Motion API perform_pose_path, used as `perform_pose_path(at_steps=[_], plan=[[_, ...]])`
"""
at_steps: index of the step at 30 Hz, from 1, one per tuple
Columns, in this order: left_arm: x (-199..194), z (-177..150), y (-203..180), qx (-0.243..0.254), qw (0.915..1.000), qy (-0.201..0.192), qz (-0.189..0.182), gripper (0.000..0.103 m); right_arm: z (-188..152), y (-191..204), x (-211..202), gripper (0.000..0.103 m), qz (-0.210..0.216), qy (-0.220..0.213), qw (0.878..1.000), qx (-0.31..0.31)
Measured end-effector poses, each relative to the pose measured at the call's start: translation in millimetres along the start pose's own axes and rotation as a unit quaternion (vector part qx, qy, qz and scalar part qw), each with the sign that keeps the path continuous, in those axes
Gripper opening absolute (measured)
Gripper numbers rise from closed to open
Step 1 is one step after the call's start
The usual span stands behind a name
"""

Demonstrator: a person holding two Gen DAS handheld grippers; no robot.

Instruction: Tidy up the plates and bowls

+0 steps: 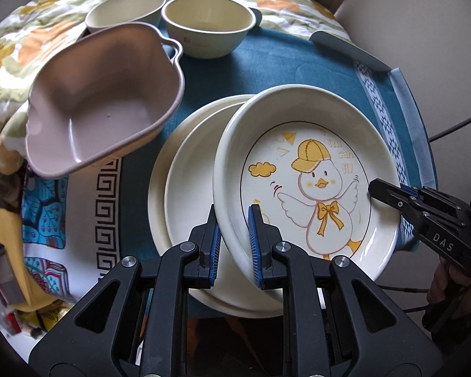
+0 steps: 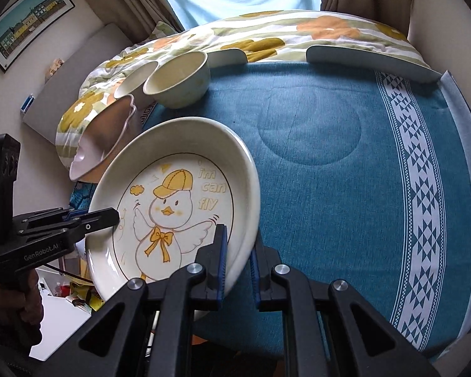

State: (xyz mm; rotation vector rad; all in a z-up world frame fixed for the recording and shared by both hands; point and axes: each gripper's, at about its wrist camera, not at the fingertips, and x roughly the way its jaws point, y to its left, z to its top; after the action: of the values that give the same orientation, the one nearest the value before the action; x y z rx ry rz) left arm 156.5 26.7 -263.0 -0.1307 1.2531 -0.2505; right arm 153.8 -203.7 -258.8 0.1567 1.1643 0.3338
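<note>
A cream plate printed with a yellow-capped duck point(image 1: 314, 172) point(image 2: 179, 194) hangs tilted between both grippers. My left gripper point(image 1: 233, 216) is shut on its left rim, blue pads on either side of the edge; the right wrist view shows this gripper point(image 2: 114, 215) from the side. My right gripper point(image 2: 239, 235) is shut on the opposite rim and shows in the left wrist view point(image 1: 376, 188) at the plate's right edge. Below the duck plate lies a stack of plain cream plates point(image 1: 185, 207), partly covered by it and hidden in the right wrist view.
A mauve apple-shaped bowl point(image 1: 103, 100) point(image 2: 100, 144) sits left of the plates. Two cream bowls point(image 1: 207, 22) point(image 1: 125, 9) stand behind, on a teal cloth point(image 2: 329, 188) with a round imprint point(image 2: 307, 132). A flowered quilt point(image 2: 267, 37) lies beyond. A hand point(image 2: 28, 298) holds the left gripper.
</note>
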Motion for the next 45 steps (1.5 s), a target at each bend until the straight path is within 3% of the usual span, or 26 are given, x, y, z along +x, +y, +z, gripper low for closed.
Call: perform_pose_path(at_steps=[5, 19, 30, 38, 45], plan=[[8, 2, 4, -0.011, 0.9999, 0.000, 0.007, 0.015, 7, 4, 1, 0.013, -0.013, -0.003, 1.000, -0.026], [16, -5, -6, 0.022, 0.9977, 0.001, 0.065, 0.015, 5, 23, 10, 0.013, -0.041, 0.013, 0.996, -0.077], [14, -11, -26, 0.084, 0.9833, -0.011, 0.161, 0.016, 2, 31, 17, 0.013, -0.051, 0.023, 0.995, -0.082], [11, -18, -48, 0.157, 0.9581, -0.034, 0.237, 0.016, 3, 35, 18, 0.013, -0.059, 0.023, 0.994, -0.086], [8, -17, -48, 0.152, 0.9606, -0.037, 0.230, 0.016, 3, 39, 22, 0.014, -0.070, 0.027, 0.993, -0.094]])
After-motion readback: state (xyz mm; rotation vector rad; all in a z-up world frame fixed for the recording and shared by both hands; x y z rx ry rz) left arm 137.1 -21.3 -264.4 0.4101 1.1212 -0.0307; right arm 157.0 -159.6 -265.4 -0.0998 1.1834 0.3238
